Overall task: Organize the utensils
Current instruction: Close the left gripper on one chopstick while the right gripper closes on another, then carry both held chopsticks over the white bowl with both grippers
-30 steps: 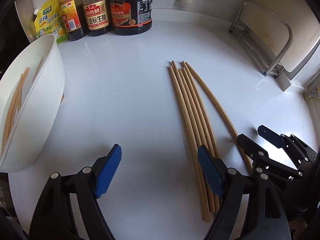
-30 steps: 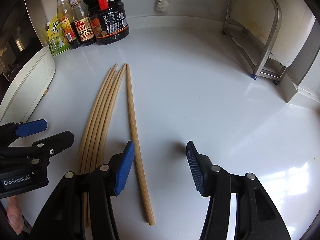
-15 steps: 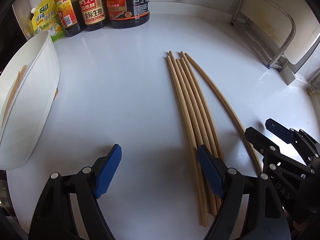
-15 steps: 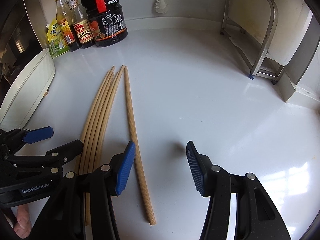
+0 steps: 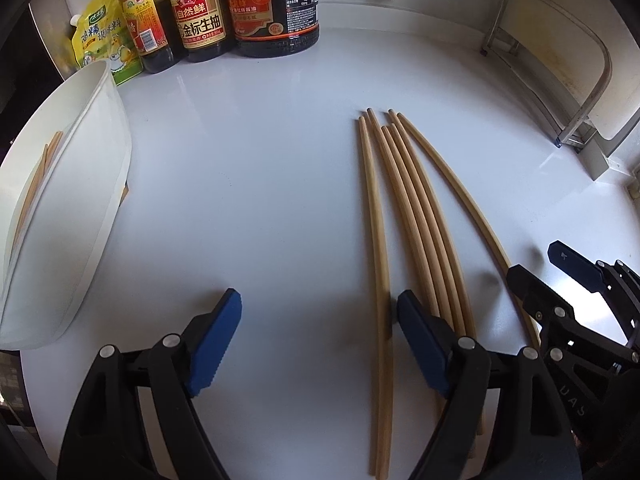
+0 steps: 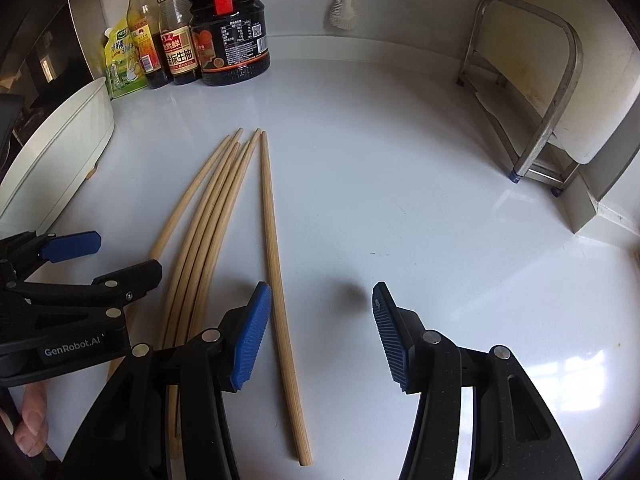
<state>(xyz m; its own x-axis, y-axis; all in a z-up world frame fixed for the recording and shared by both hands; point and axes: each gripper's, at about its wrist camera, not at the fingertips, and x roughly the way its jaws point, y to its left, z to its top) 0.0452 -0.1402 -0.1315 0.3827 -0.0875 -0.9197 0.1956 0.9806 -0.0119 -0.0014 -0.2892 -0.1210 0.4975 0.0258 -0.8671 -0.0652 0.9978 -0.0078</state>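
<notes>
One chopstick (image 5: pixel 376 240) now lies split from the bundle (image 5: pixel 420 232), toward the white container (image 5: pixel 100 184). Both the left hand-held gripper (image 5: pixel 320 344) and the right hand-held gripper (image 6: pixel 320 332) hang released; a single pick looks easier.

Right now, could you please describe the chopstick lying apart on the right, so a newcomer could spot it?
Start at the white counter and find the chopstick bundle in front of the sauce bottles. The lone chopstick lies just right of that bundle, straight, separated by a gap that widens toward the camera.
</notes>
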